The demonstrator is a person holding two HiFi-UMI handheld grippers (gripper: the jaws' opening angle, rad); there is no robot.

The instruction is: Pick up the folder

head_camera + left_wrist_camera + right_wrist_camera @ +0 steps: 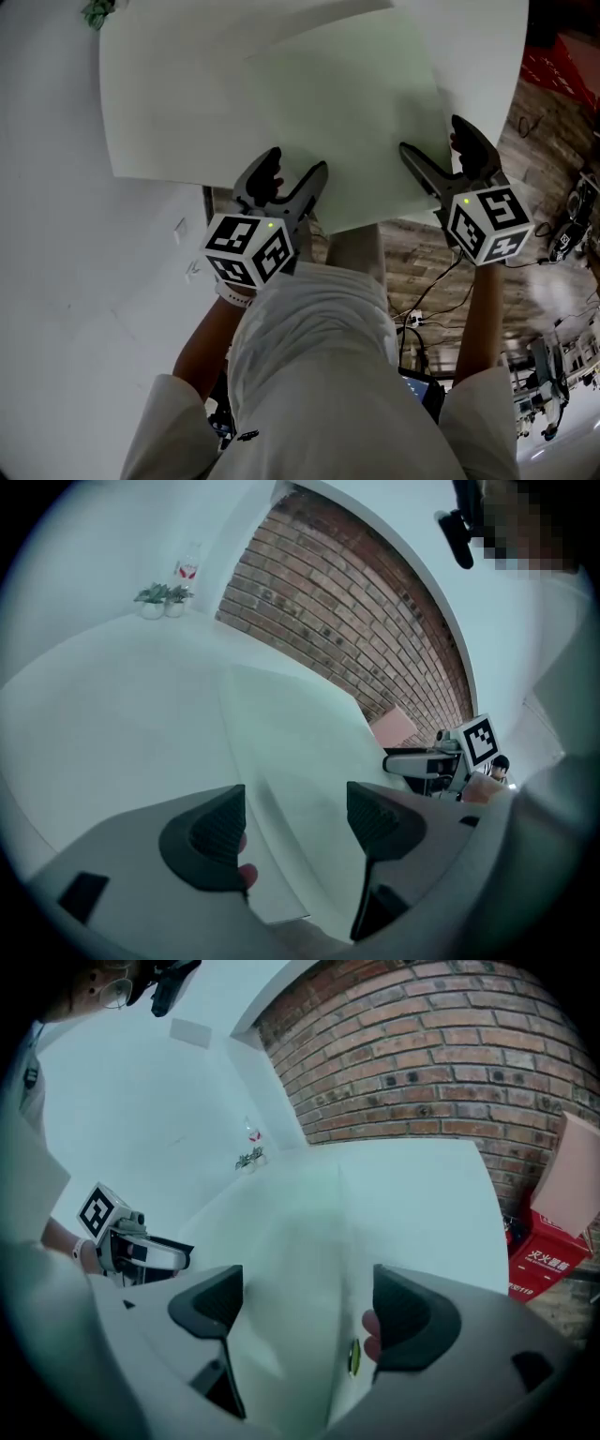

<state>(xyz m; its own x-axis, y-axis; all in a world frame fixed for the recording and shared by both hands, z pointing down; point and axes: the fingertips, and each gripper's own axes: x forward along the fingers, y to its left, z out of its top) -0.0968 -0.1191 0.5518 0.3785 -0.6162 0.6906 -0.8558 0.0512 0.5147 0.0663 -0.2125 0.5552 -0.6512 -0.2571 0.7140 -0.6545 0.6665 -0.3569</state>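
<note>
Pale greenish-white thin card folder (281, 94), spread open on white worktop (56, 234), near edge hanging past the rim. Left tool (296, 164) and right tool (433, 136) both gaping wide at that edge, gripping nothing.

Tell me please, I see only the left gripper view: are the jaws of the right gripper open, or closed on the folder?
Observer: Open. The right gripper has its jaws apart over the folder; the pads do not press it.
Operator: Does the folder lie fully on the table?
Observer: No, in the head view its near edge hangs past the table, toward the person.
Operator: Anything on the floor nearby?
Observer: A red box stands beside the table, on the right.
</note>
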